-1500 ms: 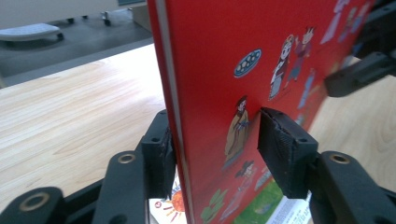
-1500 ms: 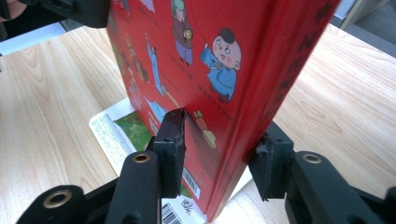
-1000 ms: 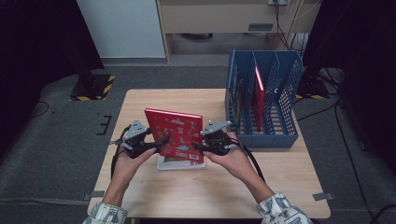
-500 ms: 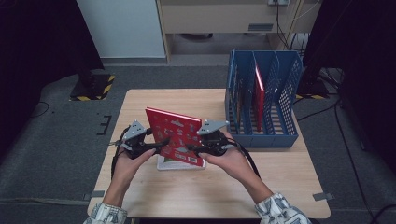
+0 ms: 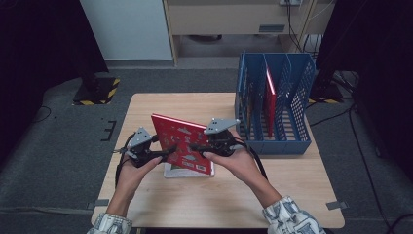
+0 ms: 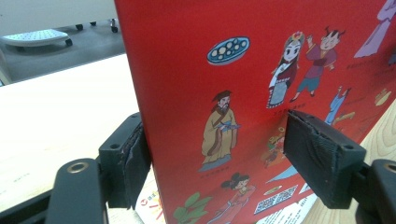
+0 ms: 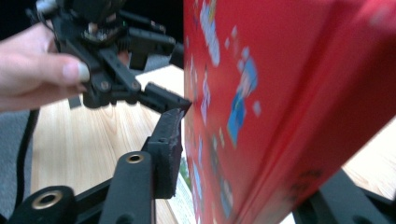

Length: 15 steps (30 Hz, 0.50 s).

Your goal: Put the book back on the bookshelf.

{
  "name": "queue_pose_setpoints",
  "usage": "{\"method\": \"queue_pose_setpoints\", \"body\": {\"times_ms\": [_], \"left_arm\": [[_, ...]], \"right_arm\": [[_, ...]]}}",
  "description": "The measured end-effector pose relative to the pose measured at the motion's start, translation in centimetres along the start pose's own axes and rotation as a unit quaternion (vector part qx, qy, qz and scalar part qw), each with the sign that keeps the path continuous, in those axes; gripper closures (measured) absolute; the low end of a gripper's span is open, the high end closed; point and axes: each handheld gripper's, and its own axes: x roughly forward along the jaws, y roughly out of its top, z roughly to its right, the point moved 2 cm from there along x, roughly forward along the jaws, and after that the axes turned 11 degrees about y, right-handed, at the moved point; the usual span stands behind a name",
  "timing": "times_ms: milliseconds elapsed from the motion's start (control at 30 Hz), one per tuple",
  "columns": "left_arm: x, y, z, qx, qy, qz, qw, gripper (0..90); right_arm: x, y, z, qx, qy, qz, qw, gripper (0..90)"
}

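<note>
Red book (image 5: 181,144) tilted up above table (image 5: 204,204), over another book (image 5: 187,170) | left gripper (image 5: 163,153) straddles its left edge, one pad touching | right gripper (image 5: 199,146) jaws just closing around right edge

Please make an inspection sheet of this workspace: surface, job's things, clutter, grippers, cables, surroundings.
Surface: wooden table, bare at the near edge.
Job's things: red book lifted and tilted; another book flat beneath it; blue rack with a red book standing inside.
Clutter: nothing seen.
Grippers: left gripper at the red book's left edge, right gripper at its right; whether the fingers press, unclear.
Cables: black cable trailing from the right gripper.
Surroundings: grey floor, dark sides.
</note>
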Motion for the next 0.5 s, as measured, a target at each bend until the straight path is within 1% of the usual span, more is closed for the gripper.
{"method": "queue_pose_setpoints", "body": {"times_ms": [200,400,500], "left_arm": [[-0.1,0.0,0.0,0.001,0.001,-0.002,1.0,25.0],[0.0,0.1,0.1,0.001,0.001,-0.002,1.0,24.2],[0.0,0.1,0.1,0.001,0.0,-0.002,1.0,23.8]], "right_arm": [[-0.1,1.0,0.1,-0.011,-0.004,0.014,0.9998,63.5],[0.1,1.4,0.3,-0.013,0.001,0.016,0.9998,65.3],[0.2,1.6,0.4,-0.013,0.006,0.022,0.9997,65.9]]}}
